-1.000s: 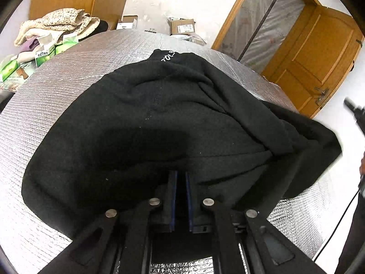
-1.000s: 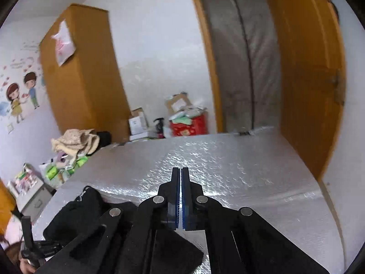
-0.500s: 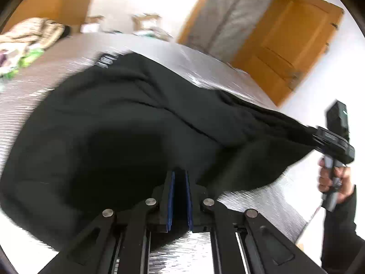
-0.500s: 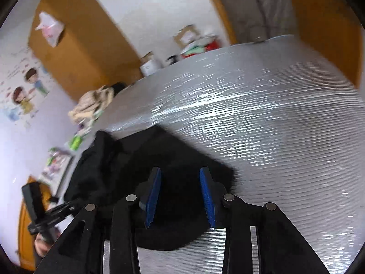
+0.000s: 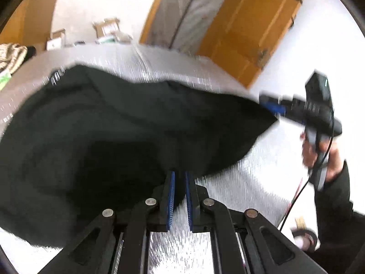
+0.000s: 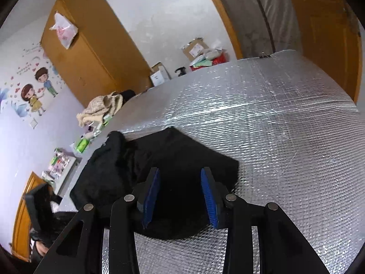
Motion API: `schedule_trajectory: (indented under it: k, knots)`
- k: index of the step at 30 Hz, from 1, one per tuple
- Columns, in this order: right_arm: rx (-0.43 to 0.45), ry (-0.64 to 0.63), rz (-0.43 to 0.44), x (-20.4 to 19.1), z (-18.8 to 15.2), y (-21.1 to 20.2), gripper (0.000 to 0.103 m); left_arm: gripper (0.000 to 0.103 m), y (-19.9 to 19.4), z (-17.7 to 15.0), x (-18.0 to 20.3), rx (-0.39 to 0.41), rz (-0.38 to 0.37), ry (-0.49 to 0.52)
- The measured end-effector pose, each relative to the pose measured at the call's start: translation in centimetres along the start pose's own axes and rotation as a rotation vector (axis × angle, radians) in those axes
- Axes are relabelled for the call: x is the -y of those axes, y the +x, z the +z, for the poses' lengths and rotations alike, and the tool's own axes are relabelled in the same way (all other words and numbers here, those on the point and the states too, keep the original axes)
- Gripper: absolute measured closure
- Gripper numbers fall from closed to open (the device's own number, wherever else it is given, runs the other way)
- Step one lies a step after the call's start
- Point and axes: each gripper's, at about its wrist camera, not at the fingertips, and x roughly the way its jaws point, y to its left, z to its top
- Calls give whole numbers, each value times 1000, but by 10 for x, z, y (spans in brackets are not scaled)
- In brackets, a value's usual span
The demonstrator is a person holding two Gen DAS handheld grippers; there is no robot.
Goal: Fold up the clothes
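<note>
The black garment [image 5: 109, 137] lies spread on the silver quilted surface [image 6: 285, 125]. The left gripper [image 5: 179, 196] pinches its near edge between almost-closed pads. The right gripper [image 6: 180, 196] hovers spread apart above the garment's right corner.

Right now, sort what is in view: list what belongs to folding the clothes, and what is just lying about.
Belongs to the job:
black fabric garment
silver quilted foil surface
left hand-held gripper, shut on the garment
right hand-held gripper, open over the garment

Just lying about:
beige crumpled blanket
brown cardboard boxes
green tissue packs
</note>
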Motion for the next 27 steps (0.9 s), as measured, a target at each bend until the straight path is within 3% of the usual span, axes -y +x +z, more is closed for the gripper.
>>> schedule_trajectory:
  k: [4, 6, 10, 18, 20, 24, 25, 27]
  knots:
    - [-7, 28, -4, 4, 8, 10, 63, 95, -3, 10, 2, 27, 12, 10]
    - [-50, -1, -2, -1, 4, 20, 63, 95, 16, 5, -9, -42, 32, -30]
    - [-113, -82, 1, -13, -6, 32, 63, 94, 17, -7, -16, -36, 7, -35]
    - [-84, -145, -21, -25, 21, 42, 63, 94, 20, -8, -10, -30, 18, -45]
    - [-115, -201, -22, -40, 29, 54, 63, 94, 19, -8, -5, -31, 37, -33]
    - [-272, -324, -50, -60, 32, 97, 63, 94, 18, -15, -19, -36, 22, -55]
    - [-303, -345, -82, -61, 33, 108, 64, 94, 17, -16, -21, -35, 18, -59]
    - [-317, -327, -116, -53, 37, 117, 88, 94, 16, -18, -21, -27, 14, -59]
